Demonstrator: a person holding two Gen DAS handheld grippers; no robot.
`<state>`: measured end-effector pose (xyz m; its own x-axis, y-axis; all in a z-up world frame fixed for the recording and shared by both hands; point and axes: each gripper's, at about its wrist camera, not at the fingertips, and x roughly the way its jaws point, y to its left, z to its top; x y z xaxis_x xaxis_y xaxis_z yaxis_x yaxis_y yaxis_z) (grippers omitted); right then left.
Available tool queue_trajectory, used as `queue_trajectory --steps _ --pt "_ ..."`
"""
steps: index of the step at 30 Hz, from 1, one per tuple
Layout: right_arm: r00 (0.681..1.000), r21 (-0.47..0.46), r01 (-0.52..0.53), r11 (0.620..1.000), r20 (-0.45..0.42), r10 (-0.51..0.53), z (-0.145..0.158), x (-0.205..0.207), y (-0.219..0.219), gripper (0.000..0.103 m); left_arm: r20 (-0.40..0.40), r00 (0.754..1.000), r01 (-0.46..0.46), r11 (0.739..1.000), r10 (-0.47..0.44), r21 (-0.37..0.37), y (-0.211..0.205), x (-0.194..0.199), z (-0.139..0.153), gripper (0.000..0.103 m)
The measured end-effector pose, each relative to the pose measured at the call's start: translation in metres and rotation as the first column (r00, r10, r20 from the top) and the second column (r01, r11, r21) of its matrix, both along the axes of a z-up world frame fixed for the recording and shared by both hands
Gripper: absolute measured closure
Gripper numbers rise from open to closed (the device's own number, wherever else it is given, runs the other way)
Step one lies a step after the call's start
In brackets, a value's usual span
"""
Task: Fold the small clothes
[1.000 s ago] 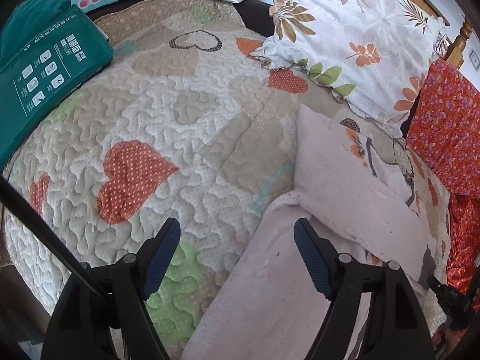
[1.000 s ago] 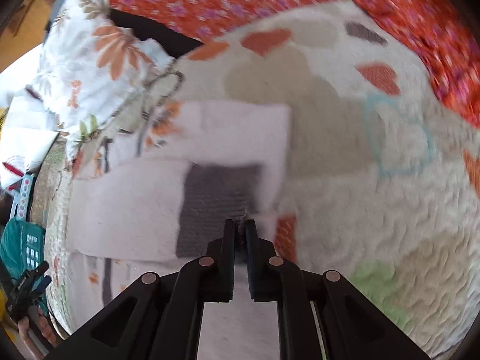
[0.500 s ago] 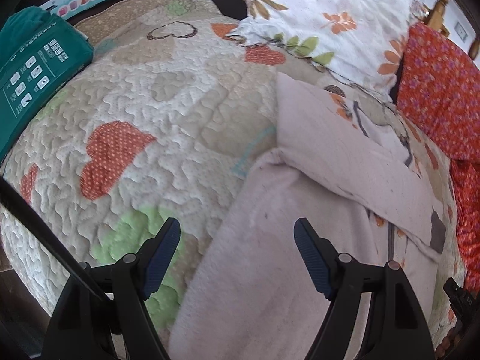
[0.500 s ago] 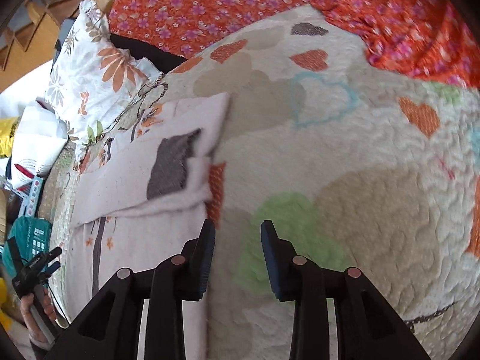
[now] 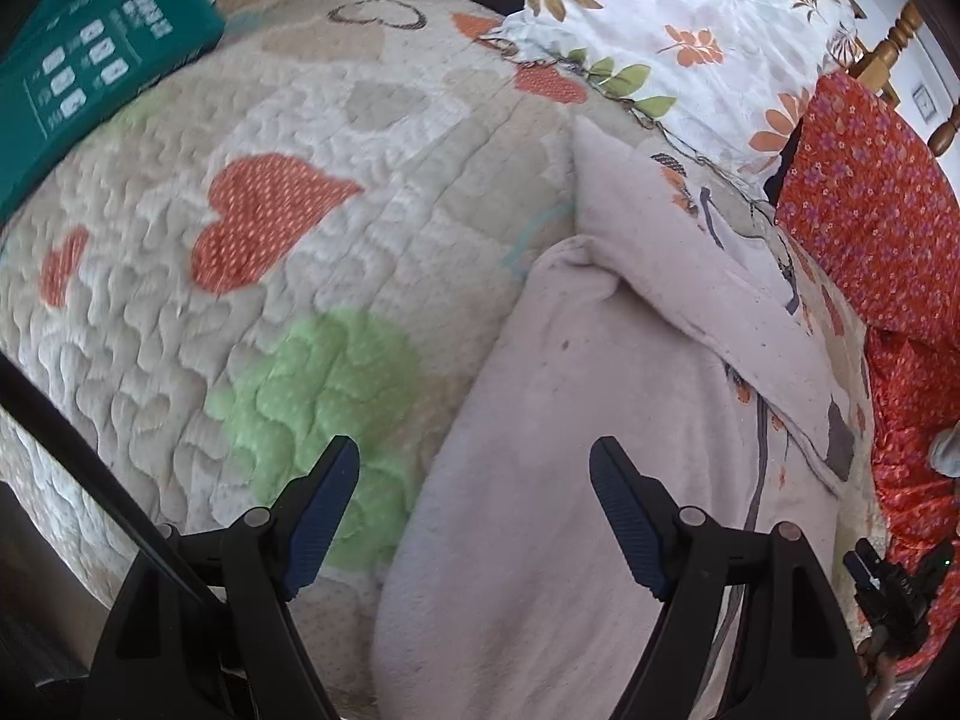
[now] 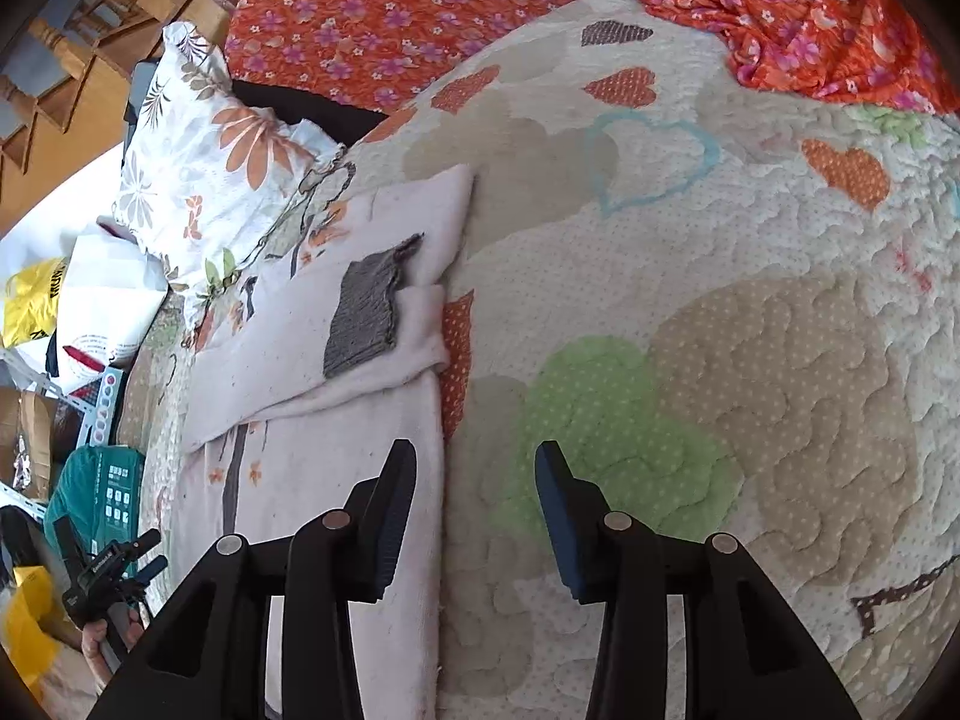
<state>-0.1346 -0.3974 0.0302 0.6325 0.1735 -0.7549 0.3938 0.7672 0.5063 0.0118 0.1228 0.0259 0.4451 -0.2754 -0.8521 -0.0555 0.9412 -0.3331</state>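
Note:
A small pale pink garment (image 5: 570, 420) lies flat on the heart-patterned quilt (image 5: 300, 240), with a sleeve folded across its chest. The sleeve's grey cuff (image 6: 366, 312) rests near the garment's (image 6: 312, 468) right edge. My left gripper (image 5: 474, 480) hovers open over the garment's left edge, one finger above the cloth and one above a green patch. The jaws of my right gripper (image 6: 474, 480) are opening with nothing held between them. They straddle the garment's right edge above the quilt (image 6: 720, 300).
A floral pillow (image 5: 660, 18) lies beyond the garment, with orange flowered fabric (image 6: 420, 12) beside it and along the far side. A green package (image 5: 90, 78) sits at the bed's left edge. Wooden furniture (image 6: 90, 60) and bags stand past the pillow.
My right gripper let go of the grey-cuffed sleeve, drew back toward the garment's near right edge and spread its jaws. My left gripper shifted nearer over the garment's left edge, still open.

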Motion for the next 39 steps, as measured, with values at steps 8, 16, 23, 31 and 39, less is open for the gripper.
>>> queue_trajectory --steps 8,16,23,31,39 --pt "0.997 0.009 -0.078 0.997 -0.025 0.078 -0.013 0.007 0.018 0.057 0.009 0.998 0.068 0.998 -0.068 0.014 -0.005 0.0 -0.01 0.025" --pt "0.987 0.14 -0.163 0.977 0.026 0.161 -0.023 0.007 0.041 0.054 -0.033 0.983 0.167 0.961 -0.178 -0.219 0.0 -0.011 -0.015 0.051" --pt "0.964 0.27 -0.265 0.925 0.065 0.258 -0.039 -0.011 0.093 0.054 -0.133 0.969 0.145 0.917 -0.208 -0.372 0.011 -0.05 -0.037 0.058" --pt "0.958 0.322 -0.286 0.903 0.083 0.274 -0.046 -0.055 0.127 0.054 -0.114 0.954 0.225 0.915 -0.276 -0.335 0.006 -0.089 -0.037 0.058" --pt "0.949 0.403 -0.306 0.863 0.058 0.31 -0.066 -0.085 0.154 0.054 -0.126 0.946 0.245 0.915 -0.298 -0.32 0.0 -0.113 -0.044 0.059"
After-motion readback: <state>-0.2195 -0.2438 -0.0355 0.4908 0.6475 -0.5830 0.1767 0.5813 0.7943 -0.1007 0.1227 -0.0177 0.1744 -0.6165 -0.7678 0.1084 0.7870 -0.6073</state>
